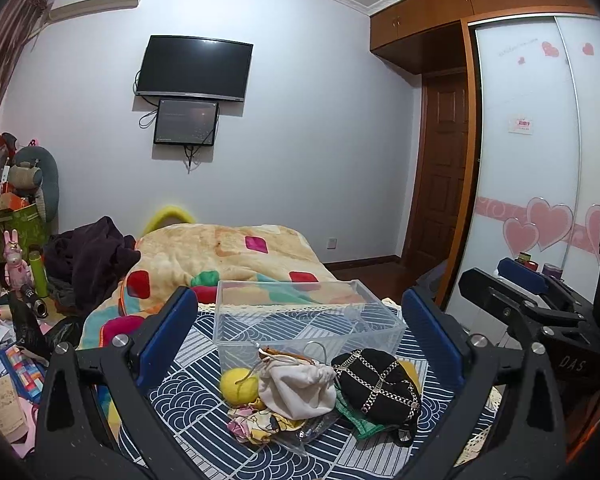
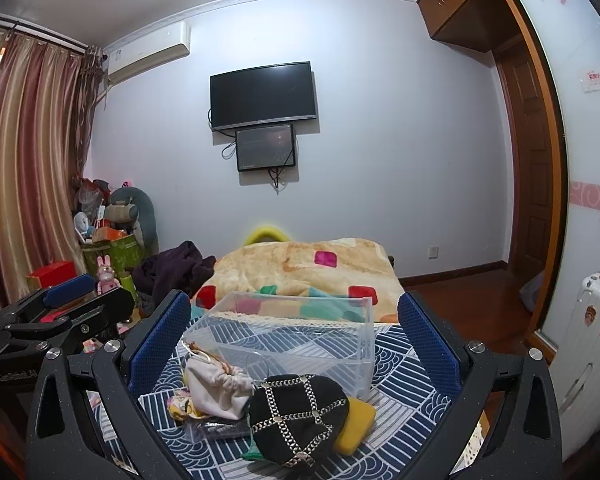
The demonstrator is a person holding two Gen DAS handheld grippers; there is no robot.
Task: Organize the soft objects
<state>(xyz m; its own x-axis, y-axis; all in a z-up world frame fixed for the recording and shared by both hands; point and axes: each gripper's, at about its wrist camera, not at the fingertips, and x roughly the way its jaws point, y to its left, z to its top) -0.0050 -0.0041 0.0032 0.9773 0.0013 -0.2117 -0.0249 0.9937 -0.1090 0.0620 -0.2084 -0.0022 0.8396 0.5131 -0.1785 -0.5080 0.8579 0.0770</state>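
Note:
A pile of soft things lies on a blue patterned cloth [image 1: 188,396] in front of a clear plastic box [image 1: 304,316]: a yellow ball [image 1: 236,386], a white drawstring pouch [image 1: 296,388], a black cap with chains [image 1: 376,384], a floral cloth [image 1: 256,424] and a green cloth [image 1: 360,426]. My left gripper [image 1: 300,340] is open above the pile, holding nothing. My right gripper [image 2: 296,340] is open and empty; its view shows the box [image 2: 292,332], pouch [image 2: 216,388], cap [image 2: 296,412] and a yellow sponge [image 2: 356,424].
A colourful blanket [image 1: 228,256] covers the bed behind the box. Dark clothes [image 1: 88,256] and clutter with toys [image 1: 16,264] are at the left. A wardrobe [image 1: 528,152] and a white suitcase [image 2: 588,360] are at the right.

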